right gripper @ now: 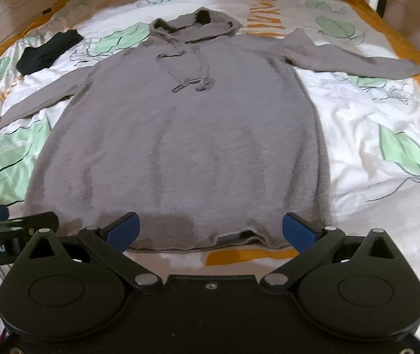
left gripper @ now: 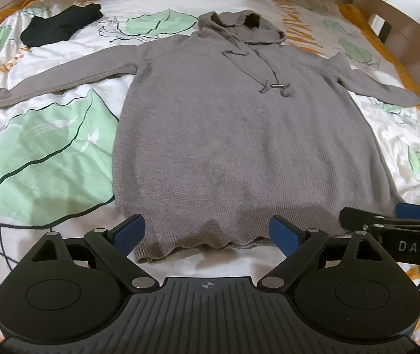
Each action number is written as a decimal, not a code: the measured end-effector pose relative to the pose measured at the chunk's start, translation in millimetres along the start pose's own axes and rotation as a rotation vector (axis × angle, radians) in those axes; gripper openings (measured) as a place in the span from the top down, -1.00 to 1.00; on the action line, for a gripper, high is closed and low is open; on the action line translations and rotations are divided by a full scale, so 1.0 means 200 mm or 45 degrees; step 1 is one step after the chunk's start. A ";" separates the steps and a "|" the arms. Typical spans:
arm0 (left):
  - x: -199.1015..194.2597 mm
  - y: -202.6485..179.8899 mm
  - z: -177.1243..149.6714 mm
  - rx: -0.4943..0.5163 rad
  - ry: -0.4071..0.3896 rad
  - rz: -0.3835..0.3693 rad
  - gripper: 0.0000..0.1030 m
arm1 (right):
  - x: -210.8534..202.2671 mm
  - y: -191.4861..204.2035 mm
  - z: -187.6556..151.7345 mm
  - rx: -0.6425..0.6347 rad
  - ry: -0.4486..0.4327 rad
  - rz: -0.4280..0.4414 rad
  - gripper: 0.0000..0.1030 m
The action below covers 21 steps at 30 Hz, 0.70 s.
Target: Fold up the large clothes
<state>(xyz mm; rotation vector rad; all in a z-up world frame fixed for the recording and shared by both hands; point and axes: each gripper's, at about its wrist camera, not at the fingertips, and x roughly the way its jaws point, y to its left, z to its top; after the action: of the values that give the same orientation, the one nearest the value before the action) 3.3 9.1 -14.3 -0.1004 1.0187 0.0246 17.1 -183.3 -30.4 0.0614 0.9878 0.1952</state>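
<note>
A bed (left gripper: 62,153) covered by a white, green-leaf-printed duvet is seen, on which a grey hooded sweater (left gripper: 233,135) is spread flat and a folded black garment (left gripper: 59,26) is laid near its far left corner.

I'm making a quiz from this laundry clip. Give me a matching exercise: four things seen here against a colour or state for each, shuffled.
Things:
1. hoodie
2. folded garment
3. left gripper
4. bedsheet

Descriptions:
A. black, at the bed's far left
B. white with green leaves
C. grey, spread flat, sleeves out
D. open above the hem

Pairs: 1-C, 2-A, 3-D, 4-B
</note>
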 end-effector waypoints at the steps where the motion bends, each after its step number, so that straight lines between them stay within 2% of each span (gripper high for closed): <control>1: 0.01 0.00 0.00 0.005 0.005 -0.010 -0.78 | 0.01 0.00 0.01 0.001 0.009 0.025 -0.99; 7: 0.06 0.03 0.08 0.043 0.043 -0.116 -0.78 | 0.06 -0.08 0.06 0.075 0.116 0.246 -0.98; 10: 0.09 0.04 0.17 0.086 0.034 -0.165 -0.78 | 0.09 -0.13 0.11 0.102 0.123 0.332 -0.98; 18: 0.18 0.07 0.42 0.137 -0.045 -0.216 -0.78 | 0.19 -0.33 0.30 0.214 0.259 0.398 -0.99; 21: 0.23 0.09 0.50 0.128 -0.084 -0.206 -0.78 | 0.24 -0.39 0.36 0.246 0.272 0.402 -0.99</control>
<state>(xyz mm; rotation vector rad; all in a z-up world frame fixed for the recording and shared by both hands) 111.9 35.2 -2.5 -0.0893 0.9417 -0.1699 114.3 -248.1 -41.0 0.3808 1.2056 0.4015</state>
